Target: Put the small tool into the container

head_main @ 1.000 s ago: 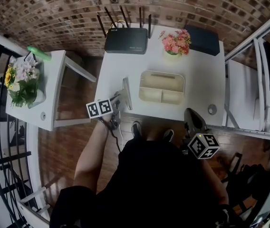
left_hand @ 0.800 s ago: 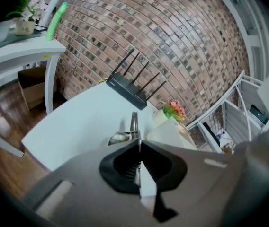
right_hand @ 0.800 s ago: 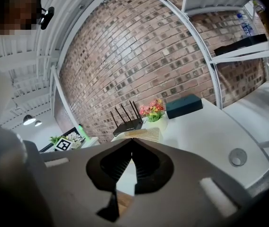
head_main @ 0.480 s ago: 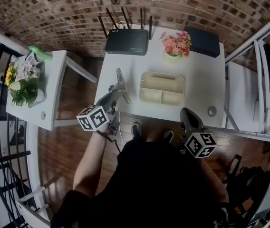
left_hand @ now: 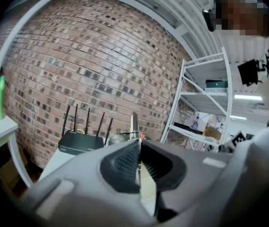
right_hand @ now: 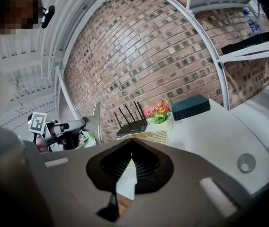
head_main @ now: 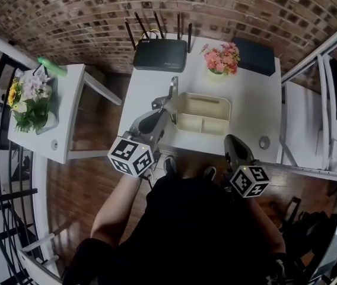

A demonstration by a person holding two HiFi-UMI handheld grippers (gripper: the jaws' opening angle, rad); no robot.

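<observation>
Black router point(head_main: 160, 53), pink flowers point(head_main: 221, 58), dark box point(head_main: 254, 56) behind container point(head_main: 204, 108)

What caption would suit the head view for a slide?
Left claw holds a thin grey metal tool by the left edge of the beige divided plastic container on the white table.

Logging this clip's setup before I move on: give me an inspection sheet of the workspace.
Surface: white table, mostly bare.
Job's things: small tool held upright by the container's left end; container empty.
Clutter: router, potted flowers, dark box along the back.
Grippers: left gripper shut on the tool; right gripper shut, empty, at the near edge.
Cables: thin wire behind the router.
Surroundings: brick wall, side table, metal shelving.
</observation>
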